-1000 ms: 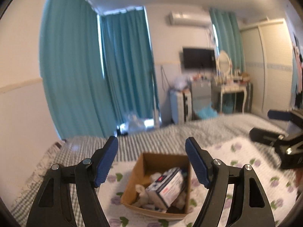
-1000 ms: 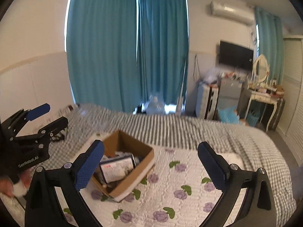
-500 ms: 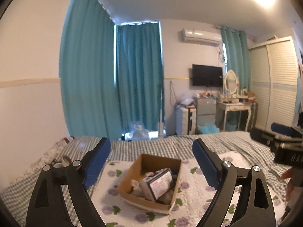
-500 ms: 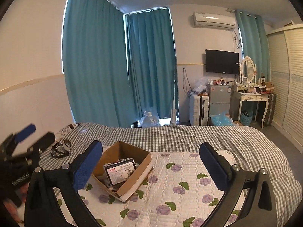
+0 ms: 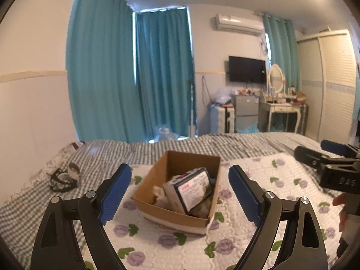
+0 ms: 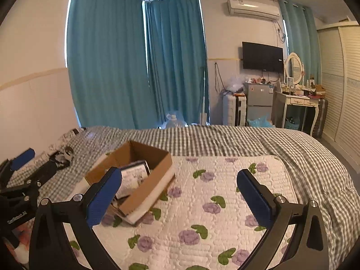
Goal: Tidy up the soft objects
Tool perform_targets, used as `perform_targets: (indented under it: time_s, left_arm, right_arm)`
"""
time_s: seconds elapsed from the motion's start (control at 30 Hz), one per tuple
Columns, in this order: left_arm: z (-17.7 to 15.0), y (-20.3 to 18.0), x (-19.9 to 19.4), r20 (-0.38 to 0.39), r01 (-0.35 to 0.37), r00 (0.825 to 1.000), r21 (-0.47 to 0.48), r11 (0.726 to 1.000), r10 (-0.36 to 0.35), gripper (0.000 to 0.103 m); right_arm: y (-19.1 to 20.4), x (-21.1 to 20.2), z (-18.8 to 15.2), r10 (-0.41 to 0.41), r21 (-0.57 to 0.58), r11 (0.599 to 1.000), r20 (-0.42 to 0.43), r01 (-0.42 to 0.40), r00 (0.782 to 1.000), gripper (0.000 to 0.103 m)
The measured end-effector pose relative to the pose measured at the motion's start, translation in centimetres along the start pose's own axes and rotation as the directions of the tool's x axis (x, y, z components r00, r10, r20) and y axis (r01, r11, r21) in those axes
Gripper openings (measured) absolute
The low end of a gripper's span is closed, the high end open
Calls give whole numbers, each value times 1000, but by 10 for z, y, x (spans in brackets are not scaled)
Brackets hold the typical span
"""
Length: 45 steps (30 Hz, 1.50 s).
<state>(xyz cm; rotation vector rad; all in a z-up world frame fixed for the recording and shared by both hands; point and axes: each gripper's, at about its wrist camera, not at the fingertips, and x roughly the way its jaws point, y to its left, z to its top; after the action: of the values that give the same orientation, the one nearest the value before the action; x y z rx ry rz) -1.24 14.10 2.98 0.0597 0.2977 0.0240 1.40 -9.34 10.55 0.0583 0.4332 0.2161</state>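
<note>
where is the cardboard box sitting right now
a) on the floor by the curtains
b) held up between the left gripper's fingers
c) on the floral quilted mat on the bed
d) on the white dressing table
c: the cardboard box rests on the floral quilted mat spread over the checked bed cover, with the open left gripper only framing it from above, not touching it.

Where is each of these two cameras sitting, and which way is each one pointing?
Left wrist view: sits on the left gripper, looking forward between its open blue fingers at the cardboard box on the bed; the right gripper shows at right.
Right wrist view: sits on the right gripper, facing the floral quilt; the left gripper shows at left.
Both show the box, bed and teal curtains.
</note>
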Motion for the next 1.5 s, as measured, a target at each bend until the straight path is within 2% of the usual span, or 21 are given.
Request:
perform_targets:
  time_s: [0.43, 1.5]
  left_arm:
    - [-3, -9, 1, -22, 35, 999, 6, 999, -35, 89]
    - [-4, -6, 4, -47, 39, 998, -22, 999, -40, 89]
  right_arm:
    - [-3, 6, -9, 0, 7, 1000, -26, 0, 1000, 103]
    - [2, 7, -10, 13, -13, 1000, -46, -14, 999, 103]
